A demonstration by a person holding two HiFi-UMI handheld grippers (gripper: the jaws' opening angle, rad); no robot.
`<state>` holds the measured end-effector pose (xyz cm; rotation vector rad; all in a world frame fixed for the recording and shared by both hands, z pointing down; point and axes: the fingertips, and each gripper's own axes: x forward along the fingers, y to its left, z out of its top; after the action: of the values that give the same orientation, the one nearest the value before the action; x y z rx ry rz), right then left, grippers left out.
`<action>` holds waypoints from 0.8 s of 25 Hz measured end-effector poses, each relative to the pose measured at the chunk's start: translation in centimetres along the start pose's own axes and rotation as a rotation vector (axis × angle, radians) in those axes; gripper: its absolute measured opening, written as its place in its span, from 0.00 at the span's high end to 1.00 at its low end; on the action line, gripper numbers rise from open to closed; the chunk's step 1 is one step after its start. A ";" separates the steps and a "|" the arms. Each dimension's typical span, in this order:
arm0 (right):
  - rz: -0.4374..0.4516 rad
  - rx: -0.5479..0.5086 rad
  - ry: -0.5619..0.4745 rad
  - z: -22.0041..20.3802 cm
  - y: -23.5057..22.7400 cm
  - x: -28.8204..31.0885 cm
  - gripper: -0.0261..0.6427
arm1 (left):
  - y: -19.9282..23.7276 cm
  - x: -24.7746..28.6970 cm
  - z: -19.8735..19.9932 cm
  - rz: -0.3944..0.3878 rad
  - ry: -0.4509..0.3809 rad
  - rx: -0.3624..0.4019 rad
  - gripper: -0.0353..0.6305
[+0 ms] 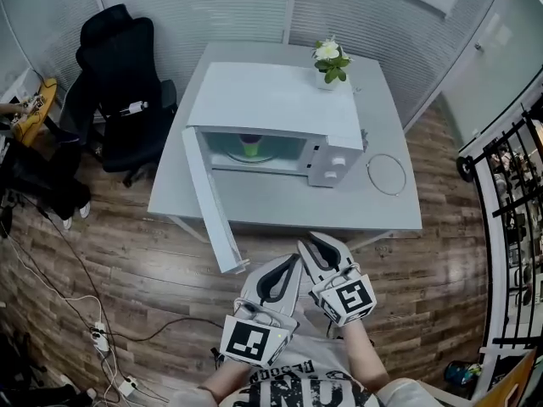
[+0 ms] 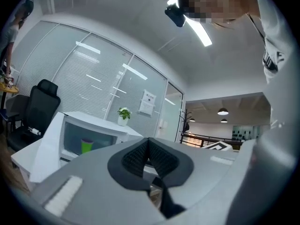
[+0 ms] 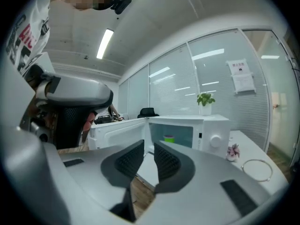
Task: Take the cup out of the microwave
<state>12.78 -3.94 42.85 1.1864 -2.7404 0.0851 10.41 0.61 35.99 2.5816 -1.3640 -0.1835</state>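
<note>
I've got a white table (image 1: 399,214) ahead, a thin wire ring (image 1: 368,173) lying flat on its right side. A black office chair (image 1: 123,83) stands off its far left corner. Cables (image 1: 76,299) and a power strip (image 1: 100,339) trail across the wood floor (image 1: 170,287) at left, and there's a black railing (image 1: 509,227) at right.

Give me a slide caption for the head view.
Microwave door open, green cup inside; left hand-held gripper and right hand-held gripper empty, short of the table.

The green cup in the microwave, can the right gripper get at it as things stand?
Probably yes: the door stands wide open, the cup sits alone inside, and nothing lies between it and the right gripper, whose empty jaws are only slightly apart and would need widening.
</note>
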 end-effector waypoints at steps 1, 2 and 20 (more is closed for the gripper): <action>0.001 -0.011 0.000 0.2 -0.9 0.2 0.84 | -0.1 1.1 -0.3 0.016 0.001 0.005 0.93; 0.005 -0.025 0.000 0.3 -1.8 0.4 0.84 | 0.0 2.1 -0.7 0.034 0.000 0.011 0.93; 0.112 -0.156 0.008 0.7 -9.3 8.1 0.84 | 8.7 9.1 -5.5 0.370 0.043 0.084 0.93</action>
<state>14.02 -16.21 43.37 0.9902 -2.7471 -0.1099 9.71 -10.93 43.39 2.3243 -1.8325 -0.0096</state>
